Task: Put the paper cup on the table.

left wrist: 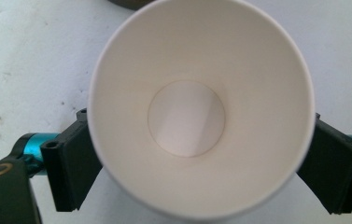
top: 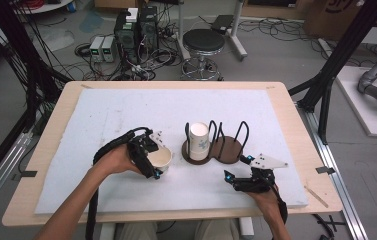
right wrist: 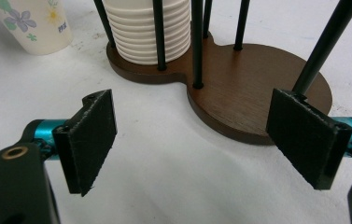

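A white paper cup point(top: 160, 159) stands upright on the white mat, left of the wooden cup holder point(top: 228, 150). My left gripper point(top: 155, 157) points down over it. In the left gripper view I look into the cup point(left wrist: 201, 107), and the pads point(left wrist: 73, 168) flank its sides; I see no squeeze on its wall. A stack of cups point(top: 198, 140) sits in the holder's left bay. My right gripper point(top: 238, 167) rests low on the mat, open and empty, facing the holder's base point(right wrist: 257, 93), the stack point(right wrist: 145, 32) and the flowered cup point(right wrist: 29, 23).
The holder's right bay point(top: 238, 142) has black wire hoops and no cups. The mat point(top: 126, 110) covers most of the wooden table point(top: 296, 135). Beyond the table's far edge stand a stool point(top: 203, 42), computer boxes point(top: 136, 30) and cables.
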`<action>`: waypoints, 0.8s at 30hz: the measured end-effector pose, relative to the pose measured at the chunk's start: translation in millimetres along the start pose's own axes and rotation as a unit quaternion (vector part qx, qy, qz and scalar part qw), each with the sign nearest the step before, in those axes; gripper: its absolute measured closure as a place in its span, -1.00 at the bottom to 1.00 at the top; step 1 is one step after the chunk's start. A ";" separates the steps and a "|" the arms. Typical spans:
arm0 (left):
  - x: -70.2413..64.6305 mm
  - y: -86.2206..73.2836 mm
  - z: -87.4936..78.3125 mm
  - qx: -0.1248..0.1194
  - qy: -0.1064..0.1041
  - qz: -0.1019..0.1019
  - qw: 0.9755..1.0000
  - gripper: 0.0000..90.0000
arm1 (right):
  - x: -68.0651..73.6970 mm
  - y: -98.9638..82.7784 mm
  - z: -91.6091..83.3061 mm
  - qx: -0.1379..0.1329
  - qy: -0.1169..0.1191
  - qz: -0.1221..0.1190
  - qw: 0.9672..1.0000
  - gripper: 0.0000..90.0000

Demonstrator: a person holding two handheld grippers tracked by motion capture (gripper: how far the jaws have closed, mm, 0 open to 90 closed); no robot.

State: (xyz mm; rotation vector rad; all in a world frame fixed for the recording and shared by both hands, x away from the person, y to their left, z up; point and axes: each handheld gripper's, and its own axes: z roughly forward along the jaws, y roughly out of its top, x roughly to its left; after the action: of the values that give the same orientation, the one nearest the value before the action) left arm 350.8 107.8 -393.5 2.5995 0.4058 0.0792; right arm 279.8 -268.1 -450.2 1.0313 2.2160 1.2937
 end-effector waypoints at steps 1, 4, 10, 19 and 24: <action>-0.4 -1.8 -1.4 -0.005 0.000 -0.002 1.000 -0.76 | 0.1 0.0 0.1 0.000 -0.001 0.000 1.000 -0.63; -2.4 -9.2 -5.7 -0.019 0.006 -0.004 1.000 -0.76 | 0.1 -0.1 0.0 -0.001 0.000 -0.002 1.000 -0.63; -5.6 -28.2 -14.0 -0.048 0.015 -0.016 0.999 -0.76 | -0.1 -0.1 0.0 0.000 0.001 0.001 1.000 -0.63; -12.4 -68.5 -25.1 -0.118 0.050 -0.050 0.990 -0.76 | -0.2 -0.5 -0.4 -0.006 0.001 -0.002 1.000 -0.63; -19.3 -93.4 -28.1 -0.168 0.078 -0.082 0.979 -0.76 | 0.2 -0.7 -1.3 -0.006 0.001 -0.001 1.000 -0.63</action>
State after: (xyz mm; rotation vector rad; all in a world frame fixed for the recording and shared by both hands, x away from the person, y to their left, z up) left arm 303.5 192.7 -414.4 2.2252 0.6061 0.2720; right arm 278.6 -268.9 -450.1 1.0246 2.2080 1.3061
